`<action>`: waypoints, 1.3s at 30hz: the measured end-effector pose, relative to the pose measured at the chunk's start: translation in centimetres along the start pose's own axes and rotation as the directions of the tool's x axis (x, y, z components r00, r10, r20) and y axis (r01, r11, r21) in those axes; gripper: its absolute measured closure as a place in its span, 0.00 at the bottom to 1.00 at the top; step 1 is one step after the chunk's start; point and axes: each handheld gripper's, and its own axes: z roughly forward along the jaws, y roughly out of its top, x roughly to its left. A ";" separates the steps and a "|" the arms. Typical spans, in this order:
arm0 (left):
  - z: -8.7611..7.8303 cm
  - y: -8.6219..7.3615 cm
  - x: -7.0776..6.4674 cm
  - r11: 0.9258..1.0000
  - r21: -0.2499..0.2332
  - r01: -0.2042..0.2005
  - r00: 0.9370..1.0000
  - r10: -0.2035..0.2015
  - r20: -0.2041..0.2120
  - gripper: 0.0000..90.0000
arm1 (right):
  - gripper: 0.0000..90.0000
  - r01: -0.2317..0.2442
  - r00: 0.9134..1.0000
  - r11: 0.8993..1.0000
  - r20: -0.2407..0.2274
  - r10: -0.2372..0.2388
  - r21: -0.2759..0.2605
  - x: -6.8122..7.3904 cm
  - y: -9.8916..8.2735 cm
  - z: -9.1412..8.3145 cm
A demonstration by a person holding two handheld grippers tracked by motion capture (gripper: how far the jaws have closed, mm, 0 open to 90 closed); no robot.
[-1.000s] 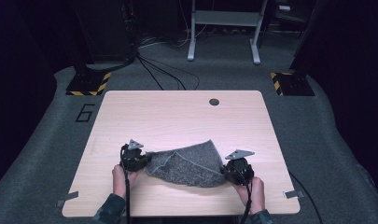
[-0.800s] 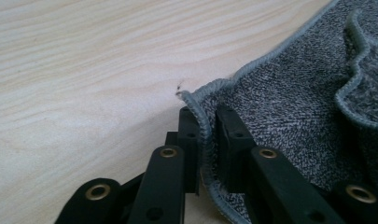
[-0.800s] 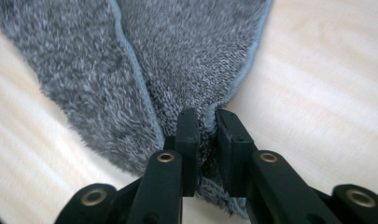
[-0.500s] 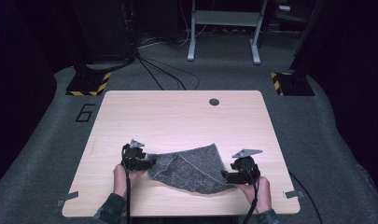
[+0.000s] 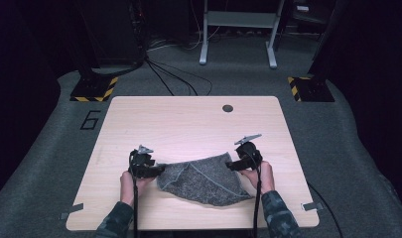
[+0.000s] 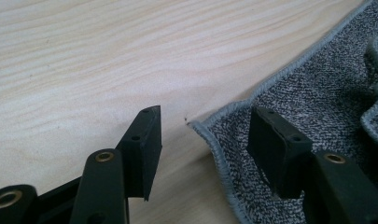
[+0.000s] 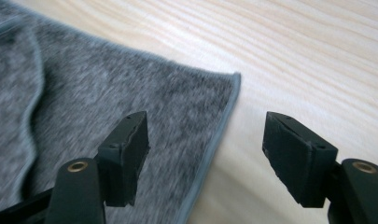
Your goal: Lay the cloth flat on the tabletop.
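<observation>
My left gripper (image 5: 159, 169) and right gripper (image 5: 230, 165) had just been opening, jaws parted over opposite corners of the grey cloth (image 5: 204, 178), pressing nothing.

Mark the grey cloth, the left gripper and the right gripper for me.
grey cloth (image 5: 203, 181), high view, middle of the fabric.
left gripper (image 5: 161, 168), high view, between its fingertips.
right gripper (image 5: 229, 165), high view, between its fingertips.

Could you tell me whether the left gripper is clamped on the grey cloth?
No, the left gripper stands open, with the grey cloth's corner lying loose between its jaws.
</observation>
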 end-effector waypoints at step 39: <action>0.7 0.2 -0.7 0.997 0.040 -0.059 0.998 0.058 0.013 0.91 | 0.96 0.016 0.999 0.995 0.042 -0.021 0.100 -0.7 1.4 3.8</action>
